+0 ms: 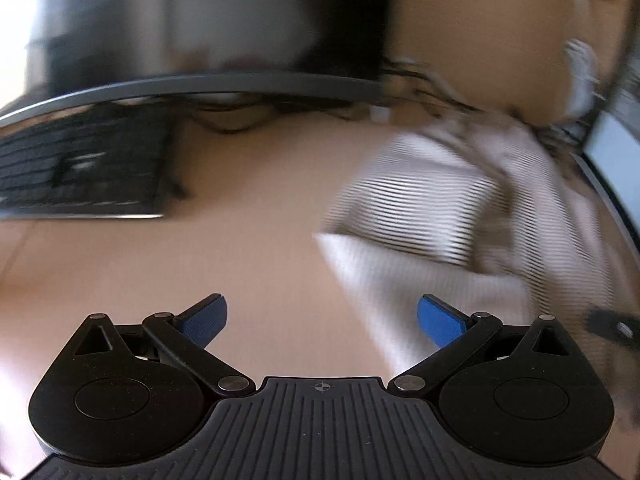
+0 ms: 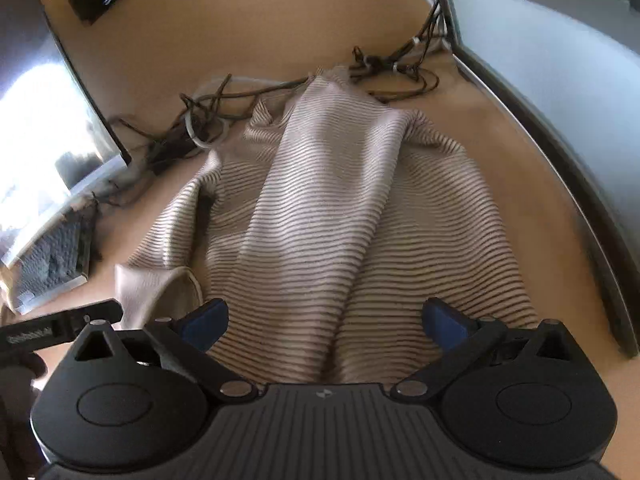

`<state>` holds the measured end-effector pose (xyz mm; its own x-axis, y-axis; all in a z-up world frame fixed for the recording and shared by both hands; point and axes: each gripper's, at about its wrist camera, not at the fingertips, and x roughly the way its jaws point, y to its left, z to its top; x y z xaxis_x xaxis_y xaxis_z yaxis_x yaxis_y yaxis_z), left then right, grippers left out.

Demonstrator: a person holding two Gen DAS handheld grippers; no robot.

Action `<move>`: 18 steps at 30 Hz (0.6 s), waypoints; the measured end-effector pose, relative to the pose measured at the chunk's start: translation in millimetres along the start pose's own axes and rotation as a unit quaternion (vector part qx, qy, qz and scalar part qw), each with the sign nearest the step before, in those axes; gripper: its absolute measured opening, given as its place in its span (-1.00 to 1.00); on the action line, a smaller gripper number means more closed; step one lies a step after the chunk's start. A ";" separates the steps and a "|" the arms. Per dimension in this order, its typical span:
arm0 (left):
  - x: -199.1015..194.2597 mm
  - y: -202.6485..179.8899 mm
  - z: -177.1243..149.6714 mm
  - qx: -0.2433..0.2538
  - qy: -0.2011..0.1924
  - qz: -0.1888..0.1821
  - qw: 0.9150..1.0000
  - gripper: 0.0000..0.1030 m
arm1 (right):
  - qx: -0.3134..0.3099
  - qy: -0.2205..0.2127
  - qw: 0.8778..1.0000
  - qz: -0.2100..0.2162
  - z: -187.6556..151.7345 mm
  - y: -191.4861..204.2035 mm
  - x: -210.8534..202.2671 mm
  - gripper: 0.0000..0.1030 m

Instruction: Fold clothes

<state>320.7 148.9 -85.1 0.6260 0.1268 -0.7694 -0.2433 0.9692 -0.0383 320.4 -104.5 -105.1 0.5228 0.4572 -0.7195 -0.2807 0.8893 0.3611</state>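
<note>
Both grippers gape empty, the right gripper (image 2: 326,320) poised over the rumpled striped garment (image 2: 320,208) heaped on the tan desk (image 2: 260,32) near tangled cables (image 2: 192,120), the left gripper (image 1: 322,318) beside its plain hem, likely seeking edges.

The garment (image 2: 340,216) was a soft ribbed knit cloth, pale beige with fine dark stripes, its folded-back band (image 2: 156,280) plain and smoother. The desk (image 2: 248,24) looked like matt tan wood laminate. Each tool, left (image 1: 322,320) and right (image 2: 326,322), was matt black ridged plastic with small metal pins and textured blue pads (image 2: 208,322).
</note>
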 end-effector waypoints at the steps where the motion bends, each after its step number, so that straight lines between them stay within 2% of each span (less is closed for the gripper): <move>1: 0.4 9.4 0.3 -0.016 0.001 0.013 1.000 1.00 | -0.006 0.008 1.000 0.017 -2.8 4.9 1.2 1.00; 4: -4.3 33.9 -2.6 -0.057 0.009 0.013 0.998 1.00 | -0.024 0.033 0.997 0.067 -11.1 19.4 4.9 1.00; 9: -22.1 49.2 -10.7 -0.052 0.006 -0.035 0.998 1.00 | -0.053 0.073 0.985 0.150 -25.0 43.7 11.0 1.00; 13: -24.5 54.4 -15.4 -0.034 0.014 -0.042 0.998 1.00 | -0.100 0.101 0.971 0.194 -43.1 71.8 10.8 1.00; 18: -36.8 62.8 -20.4 0.011 -0.002 -0.049 0.999 1.00 | -0.178 0.103 0.966 0.159 -53.2 70.2 -6.9 1.00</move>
<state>267.3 200.8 -72.3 0.6484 0.0310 -0.7606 -0.1633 0.9816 -0.0993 254.3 -45.9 -106.4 0.2035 0.6613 -0.7220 -0.6792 0.6265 0.3823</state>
